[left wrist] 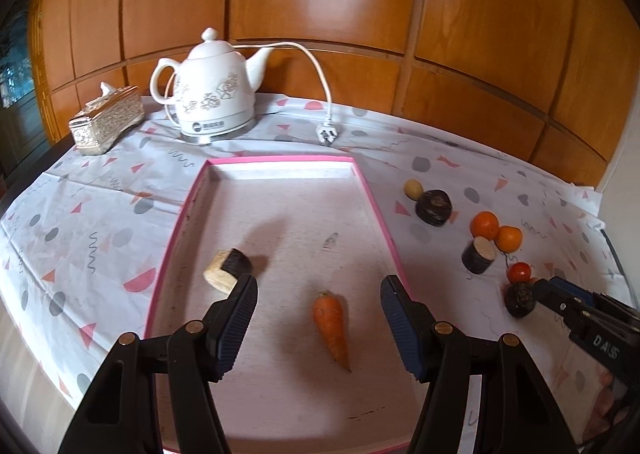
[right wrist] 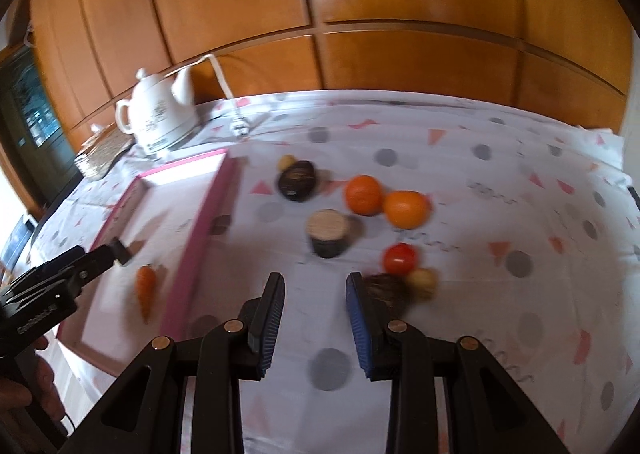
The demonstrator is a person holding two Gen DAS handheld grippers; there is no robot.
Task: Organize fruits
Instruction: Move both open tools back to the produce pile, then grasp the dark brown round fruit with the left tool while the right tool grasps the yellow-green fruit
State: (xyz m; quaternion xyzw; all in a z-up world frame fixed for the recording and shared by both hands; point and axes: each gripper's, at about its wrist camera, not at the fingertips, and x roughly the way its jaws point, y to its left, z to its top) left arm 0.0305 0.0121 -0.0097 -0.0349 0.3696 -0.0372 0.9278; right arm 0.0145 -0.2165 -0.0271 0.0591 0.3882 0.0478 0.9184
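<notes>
**Loose produce beside the tray could roll or be knocked away**

Taking the pink-rimmed tray (left wrist: pixel 372 198) as the landmark and reading left to right: inside the tray, near its left rim, a cut dark-skinned piece (left wrist: pixel 227 269) lies touching the left finger of the left gripper (left wrist: pixel 319 290), whose jaws stand wide and hold nothing. A carrot (left wrist: pixel 333 324) lies inside too, between those fingers but untouched.

Right of the tray, on the patterned cloth (left wrist: pixel 80 214), the rest waits: a small yellow fruit (left wrist: pixel 413 188), a dark round piece (left wrist: pixel 434 207), two oranges (right wrist: pixel 386 200), a dark stump (right wrist: pixel 328 232) and a tomato (right wrist: pixel 400 258). The right gripper (right wrist: pixel 316 298) hovers there with jaws wide and empty; a dark rough lump (right wrist: pixel 390 288) sits just outside its right finger.

The likely risks:
- That finger may nudge the lump into the tomato, which would roll.
- The oranges touch; lifting one may send the other rolling.
- The left finger may drag the cut piece as it moves.
</notes>
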